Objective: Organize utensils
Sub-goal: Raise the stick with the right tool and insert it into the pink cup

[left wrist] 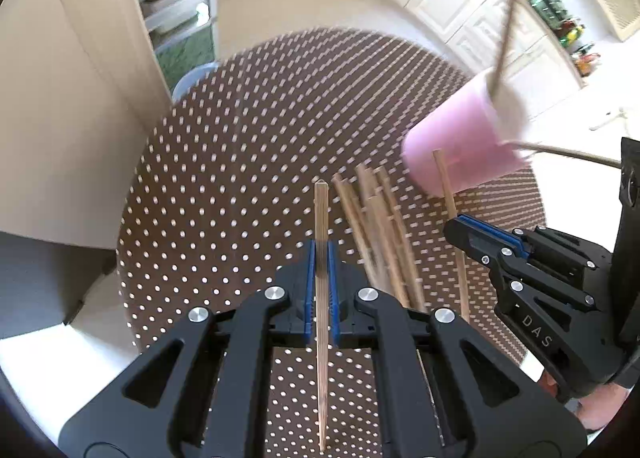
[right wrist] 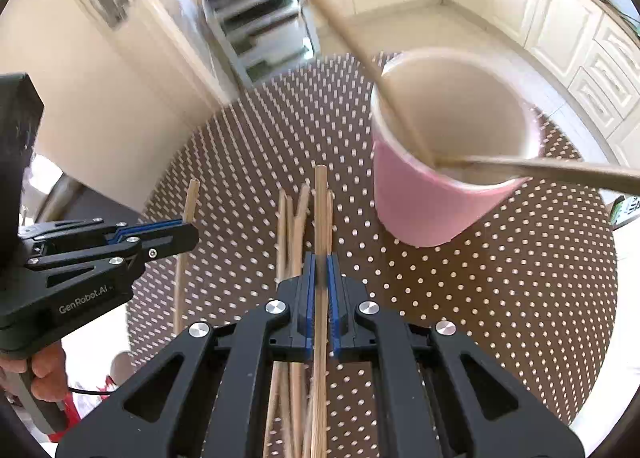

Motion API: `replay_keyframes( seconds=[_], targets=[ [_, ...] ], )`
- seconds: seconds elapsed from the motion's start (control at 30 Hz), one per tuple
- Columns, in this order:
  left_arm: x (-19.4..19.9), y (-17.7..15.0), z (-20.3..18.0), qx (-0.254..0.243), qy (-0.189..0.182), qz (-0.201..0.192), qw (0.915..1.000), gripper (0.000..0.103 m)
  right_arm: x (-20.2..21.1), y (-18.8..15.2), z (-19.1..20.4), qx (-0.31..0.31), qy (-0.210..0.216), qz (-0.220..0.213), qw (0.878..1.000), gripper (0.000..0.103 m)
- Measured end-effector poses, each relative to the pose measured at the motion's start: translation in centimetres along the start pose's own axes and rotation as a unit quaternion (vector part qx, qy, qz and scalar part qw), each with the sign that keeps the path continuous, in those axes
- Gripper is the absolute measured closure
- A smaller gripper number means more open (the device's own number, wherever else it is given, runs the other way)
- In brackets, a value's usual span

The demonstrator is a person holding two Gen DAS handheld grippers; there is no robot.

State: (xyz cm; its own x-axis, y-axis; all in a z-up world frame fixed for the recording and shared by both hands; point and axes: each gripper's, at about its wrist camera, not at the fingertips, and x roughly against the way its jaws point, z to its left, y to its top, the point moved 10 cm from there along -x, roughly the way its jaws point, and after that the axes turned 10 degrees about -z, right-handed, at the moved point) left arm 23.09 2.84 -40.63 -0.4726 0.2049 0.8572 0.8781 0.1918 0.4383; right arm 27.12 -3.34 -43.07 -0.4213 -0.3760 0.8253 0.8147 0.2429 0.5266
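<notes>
A thin square-section wooden chopstick (left wrist: 321, 258) is clamped between the blue pads of the left tongs (left wrist: 321, 254), clear of the round brown mat with white dots (left wrist: 224, 177) on the bench. A second wooden chopstick (right wrist: 320, 238) is clamped by the right tongs (right wrist: 320, 270). A loose bundle of wooden chopsticks (left wrist: 384, 230) lies on the mat between both tongs. A pink cylindrical cup with a white interior (right wrist: 416, 197) stands near the bundle and contains two chopsticks (right wrist: 540, 169) leaning on its rim.
</notes>
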Motion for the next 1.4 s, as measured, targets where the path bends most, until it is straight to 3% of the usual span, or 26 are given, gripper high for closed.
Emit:
replay_keyframes(
  seconds=[0.27,0.5,0.6,0.77,0.9,1.17,1.27,1.4],
  targets=[
    [8.2,2.2,-3.4,-0.045,-0.044,-0.066,0.9958,0.097,7.3,3.0,1.4,-0.023,0.011,-0.098,0.995,0.098],
    [13.9,5.6,-6.2,-0.07,-0.074,-0.123,0.9872,0.097,14.5,6.2,0.1,-0.045,0.013,-0.193,0.98,0.098],
    [15.9,7.3,-7.6,-0.078,-0.085,-0.151,0.9817,0.097,17.4,8.1,-0.3,-0.046,0.014,-0.24,0.97,0.098],
    [18.6,10.5,-10.4,-0.09,-0.103,-0.192,0.9719,0.097,22.7,12.0,-2.4,-0.05,0.0,-0.343,0.938,0.098],
    [19.3,12.8,-11.8,-0.096,-0.103,-0.218,0.9658,0.097,24.5,14.3,-4.1,-0.046,-0.004,-0.391,0.919,0.098],
    [17.0,16.2,-13.0,-0.072,-0.088,-0.24,0.964,0.097,24.8,17.2,-9.8,-0.075,-0.016,-0.441,0.894,0.098],
    [15.6,17.0,-13.2,-0.068,-0.078,-0.244,0.9642,0.097,24.2,17.6,-9.6,-0.071,-0.027,-0.442,0.894,0.098],
    [14.4,17.9,-13.4,-0.063,-0.071,-0.248,0.9641,0.097,21.8,18.7,-9.5,-0.042,-0.033,-0.429,0.902,0.098]
  ],
)
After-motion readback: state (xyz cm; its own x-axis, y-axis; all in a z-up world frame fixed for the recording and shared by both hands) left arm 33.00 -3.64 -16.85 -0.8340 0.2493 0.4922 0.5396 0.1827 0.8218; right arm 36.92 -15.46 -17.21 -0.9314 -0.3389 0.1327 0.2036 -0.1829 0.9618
